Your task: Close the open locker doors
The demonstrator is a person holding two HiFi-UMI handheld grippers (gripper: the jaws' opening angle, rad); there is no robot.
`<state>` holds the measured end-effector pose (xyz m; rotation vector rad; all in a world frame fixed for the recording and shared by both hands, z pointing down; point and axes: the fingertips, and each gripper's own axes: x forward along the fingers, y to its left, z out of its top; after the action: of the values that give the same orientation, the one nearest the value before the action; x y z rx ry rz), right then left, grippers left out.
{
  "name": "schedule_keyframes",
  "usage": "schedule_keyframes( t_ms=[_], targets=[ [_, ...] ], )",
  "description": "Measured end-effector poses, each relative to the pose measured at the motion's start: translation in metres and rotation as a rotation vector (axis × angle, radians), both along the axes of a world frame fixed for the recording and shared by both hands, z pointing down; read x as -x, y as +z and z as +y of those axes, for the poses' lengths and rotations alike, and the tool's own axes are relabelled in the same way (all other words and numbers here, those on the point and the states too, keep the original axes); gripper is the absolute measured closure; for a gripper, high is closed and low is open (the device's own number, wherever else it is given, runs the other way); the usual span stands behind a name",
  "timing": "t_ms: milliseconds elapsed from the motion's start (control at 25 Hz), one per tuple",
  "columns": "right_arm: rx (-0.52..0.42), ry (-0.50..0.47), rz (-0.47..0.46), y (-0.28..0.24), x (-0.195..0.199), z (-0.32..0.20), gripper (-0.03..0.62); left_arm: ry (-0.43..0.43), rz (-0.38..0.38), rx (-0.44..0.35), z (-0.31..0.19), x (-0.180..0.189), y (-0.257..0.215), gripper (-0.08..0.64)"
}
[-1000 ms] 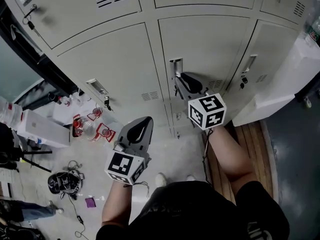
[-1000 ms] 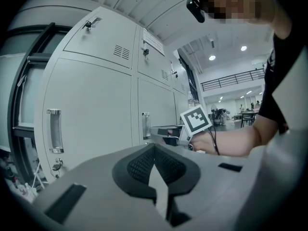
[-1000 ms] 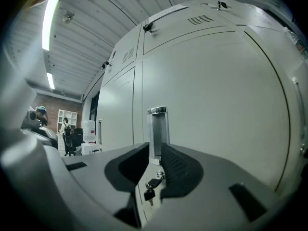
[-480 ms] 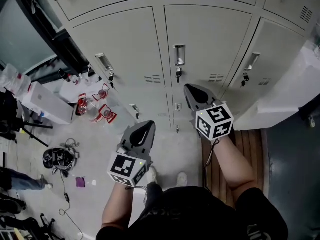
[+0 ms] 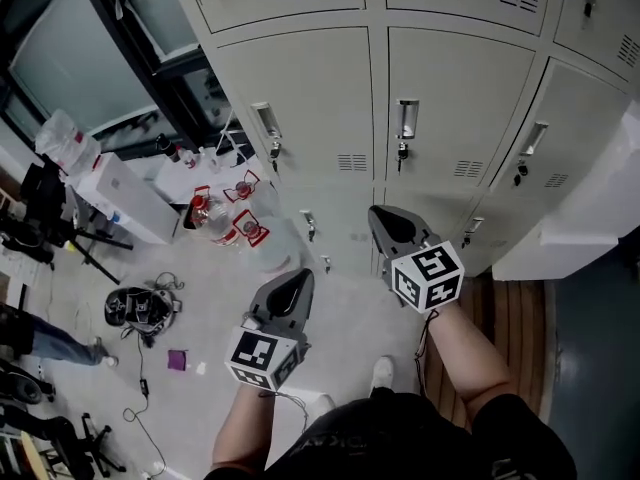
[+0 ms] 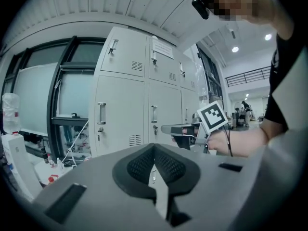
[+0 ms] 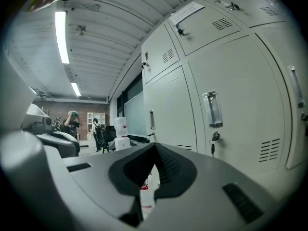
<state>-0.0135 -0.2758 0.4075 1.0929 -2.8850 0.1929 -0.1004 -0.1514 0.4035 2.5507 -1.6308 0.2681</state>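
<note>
hand-held gripper (image 7: 154, 147), jaws together, near locker doors (image 7: 231, 129)

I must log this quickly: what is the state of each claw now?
Left claw: closed, holding nothing.
Right claw: closed, holding nothing.

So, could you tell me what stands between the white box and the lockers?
A cluster of clear, red-labelled bottles stands between the box and the lockers, as the head view shows.

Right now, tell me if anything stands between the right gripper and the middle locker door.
Nothing visible does. The right gripper, jaws shut and empty, points toward the middle locker door with only open air between them; the bottles stand well off to the left.
</note>
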Motion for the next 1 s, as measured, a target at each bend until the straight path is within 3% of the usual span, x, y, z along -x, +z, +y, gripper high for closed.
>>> schedule_keyframes(
  t_ms=[200,560,1000],
  targets=[
    [-0.001,0.036,0.005,-0.002,0.020,0.041,0.592,0.010,0.022,-0.005,0.032,0.032,0.001,0.555],
    [-0.018,0.182,0.018,-0.017,0.030,0.139,0.592,0.098,0.035,-0.040,0.101,0.073,-0.014,0.555],
    [-0.036,0.382,0.036,-0.029,-0.008,0.246,0.592,0.231,0.075,-0.057,0.161,0.068,-0.024,0.555]
  ],
)
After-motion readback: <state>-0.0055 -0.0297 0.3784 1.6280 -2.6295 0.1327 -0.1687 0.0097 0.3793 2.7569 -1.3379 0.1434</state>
